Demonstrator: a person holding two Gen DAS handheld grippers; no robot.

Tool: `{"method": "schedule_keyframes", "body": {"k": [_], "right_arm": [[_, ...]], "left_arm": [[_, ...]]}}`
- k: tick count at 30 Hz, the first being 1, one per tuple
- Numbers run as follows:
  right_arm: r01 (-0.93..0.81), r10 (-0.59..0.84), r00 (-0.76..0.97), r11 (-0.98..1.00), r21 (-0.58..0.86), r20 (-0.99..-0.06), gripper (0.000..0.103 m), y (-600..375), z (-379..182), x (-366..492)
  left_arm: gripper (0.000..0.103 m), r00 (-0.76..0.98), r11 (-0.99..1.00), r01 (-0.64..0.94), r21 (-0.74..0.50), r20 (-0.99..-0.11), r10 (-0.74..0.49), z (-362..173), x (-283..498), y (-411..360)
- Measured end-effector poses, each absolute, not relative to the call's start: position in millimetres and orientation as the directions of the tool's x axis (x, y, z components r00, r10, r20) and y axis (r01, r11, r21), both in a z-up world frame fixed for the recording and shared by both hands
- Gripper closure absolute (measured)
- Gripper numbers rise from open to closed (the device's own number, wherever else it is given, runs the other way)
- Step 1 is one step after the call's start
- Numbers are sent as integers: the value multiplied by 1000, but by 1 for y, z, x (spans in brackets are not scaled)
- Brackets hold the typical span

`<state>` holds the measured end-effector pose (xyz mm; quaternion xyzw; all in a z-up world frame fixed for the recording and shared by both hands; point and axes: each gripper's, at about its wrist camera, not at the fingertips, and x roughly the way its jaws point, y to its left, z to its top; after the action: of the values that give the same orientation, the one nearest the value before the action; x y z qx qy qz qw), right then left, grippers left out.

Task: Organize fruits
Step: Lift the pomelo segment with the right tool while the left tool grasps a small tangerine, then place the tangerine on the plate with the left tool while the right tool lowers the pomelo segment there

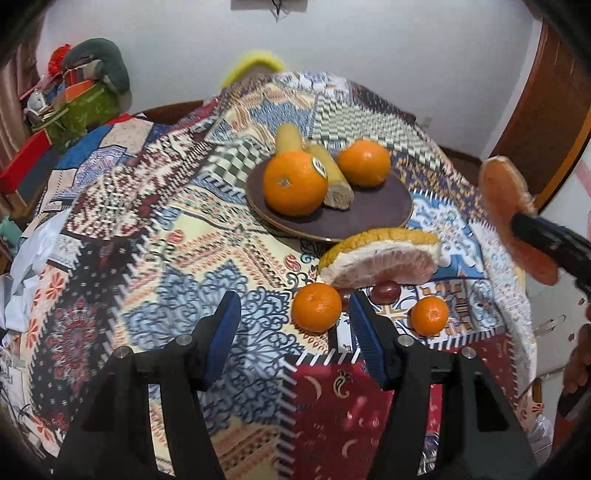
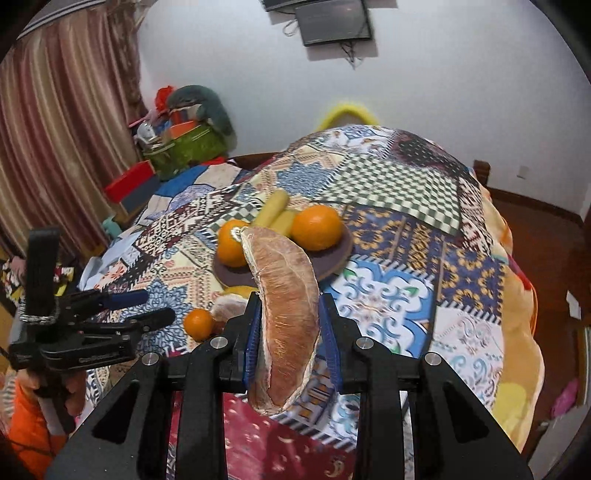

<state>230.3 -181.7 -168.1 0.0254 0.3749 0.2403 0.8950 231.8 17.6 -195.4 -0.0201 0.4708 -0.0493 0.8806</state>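
My right gripper (image 2: 290, 315) is shut on a pomelo wedge (image 2: 286, 314) and holds it in the air above the patchwork cloth, in front of the brown plate (image 2: 332, 262). The wedge also shows at the right of the left wrist view (image 1: 509, 214). The plate (image 1: 369, 218) holds two oranges (image 1: 293, 182) and two bananas (image 1: 330, 171). My left gripper (image 1: 295, 317) is open and empty, low over the cloth. Just beyond its fingers lie a second pomelo wedge (image 1: 380, 258), two mandarins (image 1: 317, 307) and a grape (image 1: 385, 290).
The table is draped in a patchwork cloth (image 1: 166, 236) that falls off at the right edge. Boxes and a green bag (image 1: 81, 107) are piled at the back left. Curtains (image 2: 55, 129) hang at the left and a dark screen (image 2: 332, 22) is on the wall.
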Motion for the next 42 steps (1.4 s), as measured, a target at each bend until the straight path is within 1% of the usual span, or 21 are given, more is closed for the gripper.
{"method": "schedule_keyframes", "body": {"k": [5,9,11,13,15,17,18,26,37,42], "right_arm": [[-400,444,593,887,232,-672,76,-190,-178,231],[-395,447,579,885,245,-682,76,-192,-188,235],[-392,453,571,883,258,-685,76,-192,-193,237],[-392,458,565,881,266,-686,76,-192,-195,239],[-393,461,563,879,269,-686,76,-190,-196,240],[-395,464,563,878,270,-684,76,-189,-196,241],[-395,465,563,877,272,-683,76,-189,-196,241],[-405,481,573,870,281,-663,76,-184,-189,245],[-416,486,601,868,272,-635,76,-174,-177,263],[-428,489,603,865,261,-631,76,-165,-176,278]], "left_arm": [[43,518,995,68,-78,-849,-102,-214,240,10],[44,530,994,75,-77,-842,-105,-217,241,9],[50,524,994,77,-83,-844,-111,-219,244,10],[52,519,991,78,-106,-845,-131,-220,246,12],[57,518,989,85,-124,-842,-150,-221,247,12],[66,514,985,100,-141,-840,-173,-221,247,11],[69,512,983,109,-148,-839,-183,-221,247,10],[70,531,987,97,-126,-832,-158,-214,242,10],[70,626,987,119,-111,-763,-161,-168,256,6],[70,629,985,133,-107,-760,-167,-169,271,-1]]}}
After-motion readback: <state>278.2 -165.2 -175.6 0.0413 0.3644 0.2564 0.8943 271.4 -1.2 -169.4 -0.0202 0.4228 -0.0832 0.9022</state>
